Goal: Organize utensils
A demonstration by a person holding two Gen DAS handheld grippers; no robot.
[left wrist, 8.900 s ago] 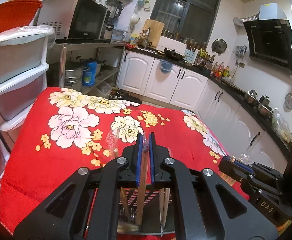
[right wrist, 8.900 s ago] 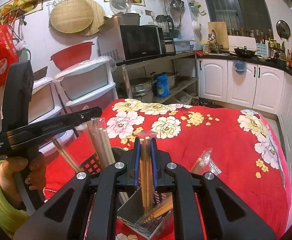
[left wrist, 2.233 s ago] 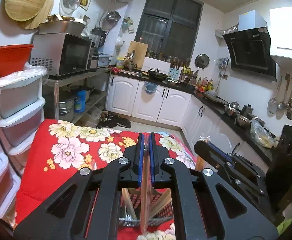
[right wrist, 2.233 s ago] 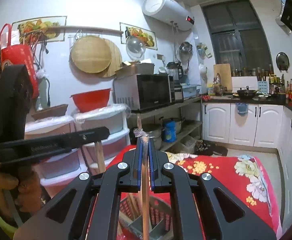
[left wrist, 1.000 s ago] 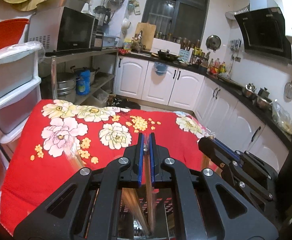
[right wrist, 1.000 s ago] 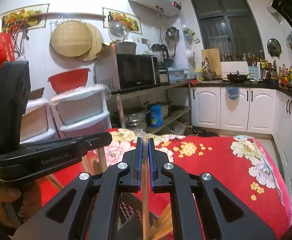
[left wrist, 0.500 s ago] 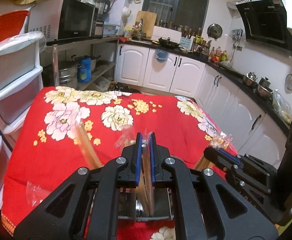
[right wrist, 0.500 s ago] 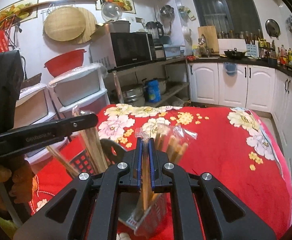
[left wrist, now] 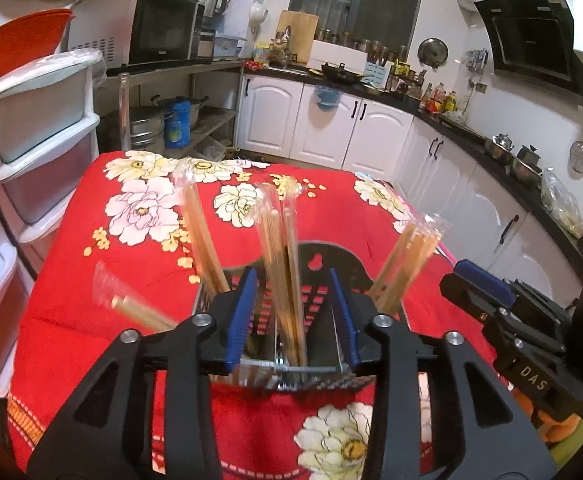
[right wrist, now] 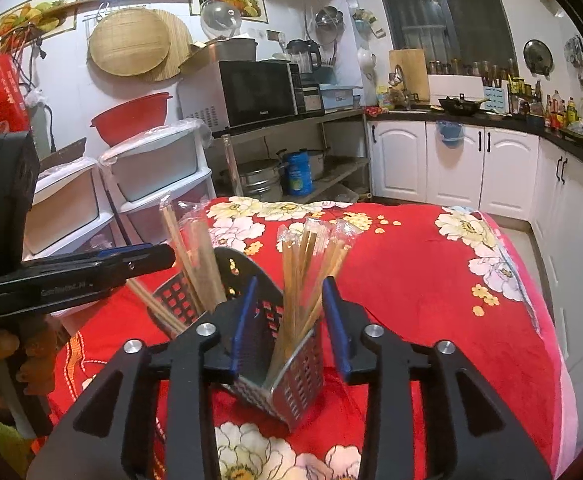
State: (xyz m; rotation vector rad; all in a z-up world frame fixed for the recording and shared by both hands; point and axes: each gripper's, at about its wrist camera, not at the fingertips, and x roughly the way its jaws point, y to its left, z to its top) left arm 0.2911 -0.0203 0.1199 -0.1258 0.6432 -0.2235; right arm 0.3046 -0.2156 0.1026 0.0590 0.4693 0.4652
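A perforated metal utensil holder (left wrist: 311, 364) (right wrist: 291, 384) with a black plastic back stands on the red floral tablecloth (left wrist: 111, 272). Several bundles of plastic-wrapped wooden chopsticks (left wrist: 281, 256) (right wrist: 311, 264) stick up out of its compartments. My left gripper (left wrist: 293, 316) is open and empty just in front of the holder. My right gripper (right wrist: 289, 312) is open and empty over the holder's right compartment. The left gripper also shows in the right wrist view (right wrist: 91, 268), and the right gripper shows in the left wrist view (left wrist: 491, 292).
White stacked drawers (left wrist: 19, 152) stand left of the table. A shelf with a microwave (right wrist: 247, 92) and pots is behind it. White kitchen cabinets (left wrist: 331, 128) and a counter run along the far and right sides.
Both grippers have opened and let go of their chopstick bundles, which now stand in the holder. Both grippers sit a little lower and nearer the holder.
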